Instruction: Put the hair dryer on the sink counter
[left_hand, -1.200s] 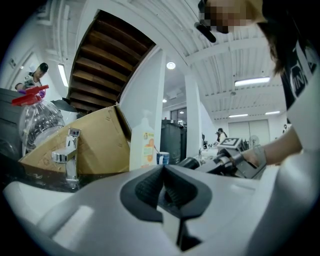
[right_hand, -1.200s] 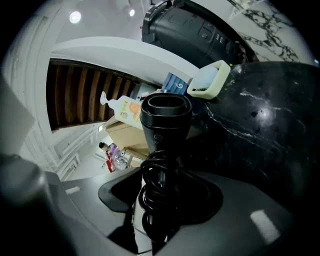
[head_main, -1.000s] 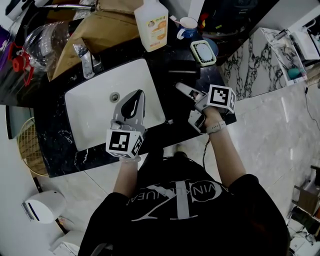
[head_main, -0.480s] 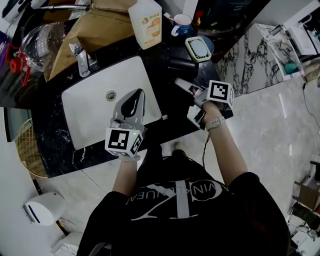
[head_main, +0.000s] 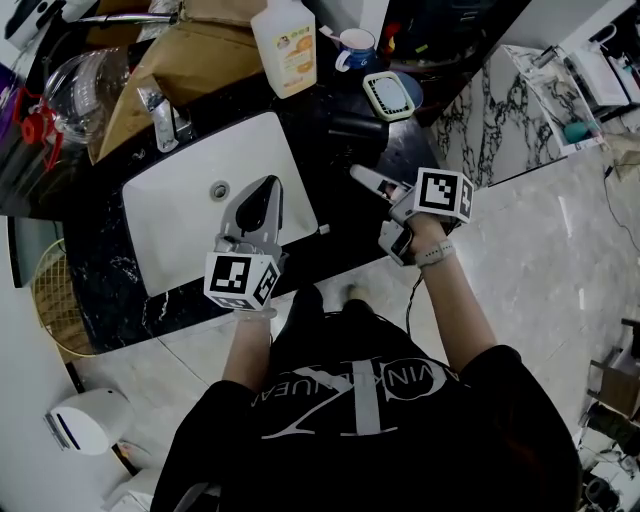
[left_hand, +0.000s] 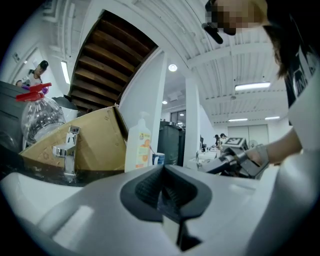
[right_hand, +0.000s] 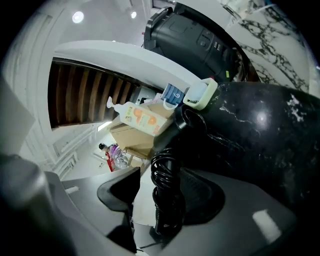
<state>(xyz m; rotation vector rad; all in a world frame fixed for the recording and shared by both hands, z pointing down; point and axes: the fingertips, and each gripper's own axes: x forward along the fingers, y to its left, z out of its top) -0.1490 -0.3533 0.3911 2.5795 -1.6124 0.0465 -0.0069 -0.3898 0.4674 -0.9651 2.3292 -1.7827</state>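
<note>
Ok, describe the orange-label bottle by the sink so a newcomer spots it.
Find the white sink basin in the black counter. Past its far right corner, between the brown cardboard box and a blue-and-white mug, stands the bottle. It alone is white with an orange label.

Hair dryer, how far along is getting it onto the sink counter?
Done: the hair dryer looks laid on the sink counter. In hand: the right hand-held gripper is opening its jaws, with the cord-wrapped handle between them. Left: pulling that gripper clear.
</note>
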